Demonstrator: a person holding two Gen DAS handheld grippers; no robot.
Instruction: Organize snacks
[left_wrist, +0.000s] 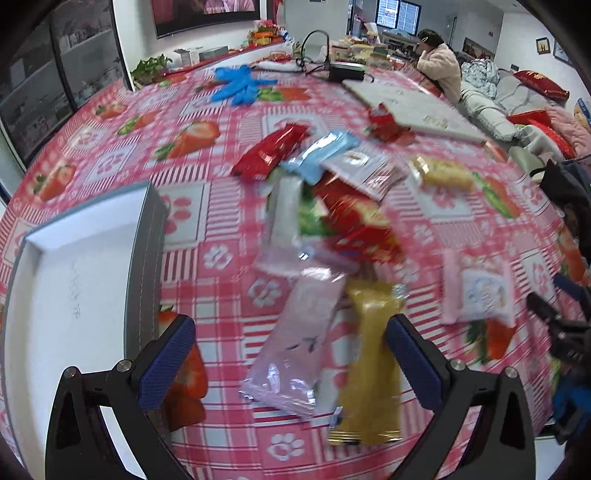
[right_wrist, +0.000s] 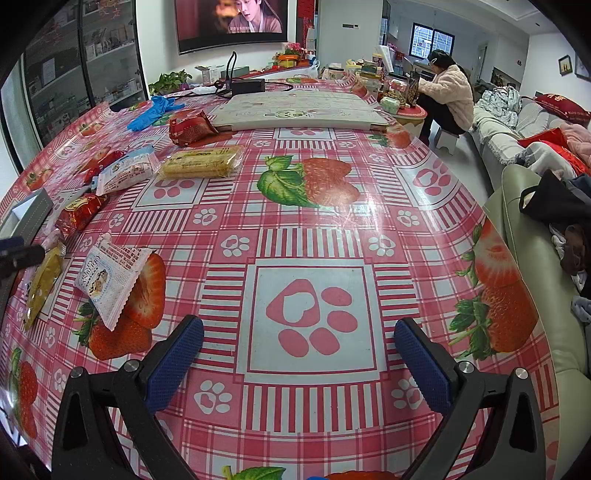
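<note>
Barely begun, by the look of it: the white box (left_wrist: 74, 280), off to the near side of the left gripper (left_wrist: 291, 363), shows nothing in the part visible, though its far end is cut off. Both tongs stand wide apart and hold nothing. The snack packets (left_wrist: 325, 206) lie loose ahead of the left gripper, a pink packet (left_wrist: 295, 343) and a yellow one (left_wrist: 373, 354) between its fingers. The right gripper (right_wrist: 299, 363) hovers over bare tablecloth (right_wrist: 306, 206), packets well off to its left.

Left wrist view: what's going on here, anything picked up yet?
Not yet. A person is sorting snacks on a strawberry tablecloth. The left tongs hang open over a pink packet and a yellow packet, beside an empty white box. The right tongs hang open over bare cloth.
</note>
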